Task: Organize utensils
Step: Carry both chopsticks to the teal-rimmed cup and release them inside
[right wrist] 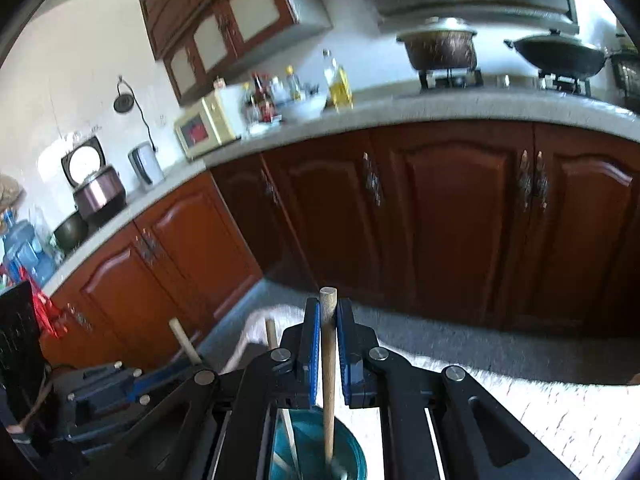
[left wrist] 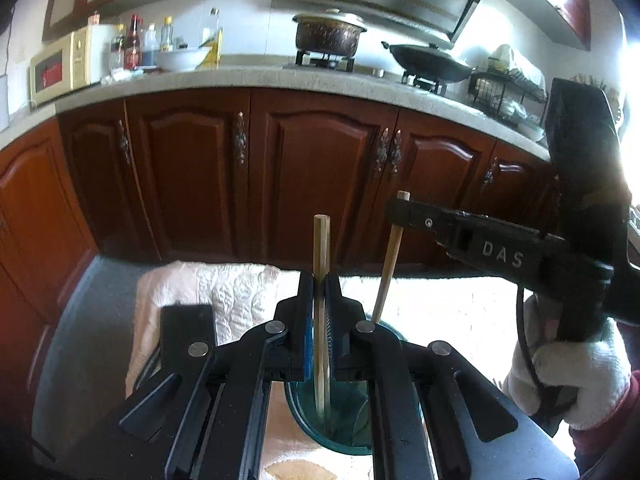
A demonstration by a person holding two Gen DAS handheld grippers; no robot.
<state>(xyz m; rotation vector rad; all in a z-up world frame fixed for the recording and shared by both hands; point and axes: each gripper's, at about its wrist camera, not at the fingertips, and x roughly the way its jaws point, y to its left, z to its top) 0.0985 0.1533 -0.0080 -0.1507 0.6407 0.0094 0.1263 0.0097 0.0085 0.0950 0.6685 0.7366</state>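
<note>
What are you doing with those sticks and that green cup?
A person is sorting utensils with two tools. The left hand-held gripper is shut on a thin flat bamboo stick whose lower end reaches into the round teal glass cup. The right hand-held gripper is shut on a round wooden stick, also dipping into that cup. A white-gloved hand holds the right tool. The cup stands on a white quilted cloth.

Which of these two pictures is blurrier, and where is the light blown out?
Right wrist view is blurrier: the countertop and table cloth smear, though its claw on the chopstick stays sharp. Left wrist view is crisper, but window glare whites out its right edge beside the dish rack. Both bend the counter.
</note>
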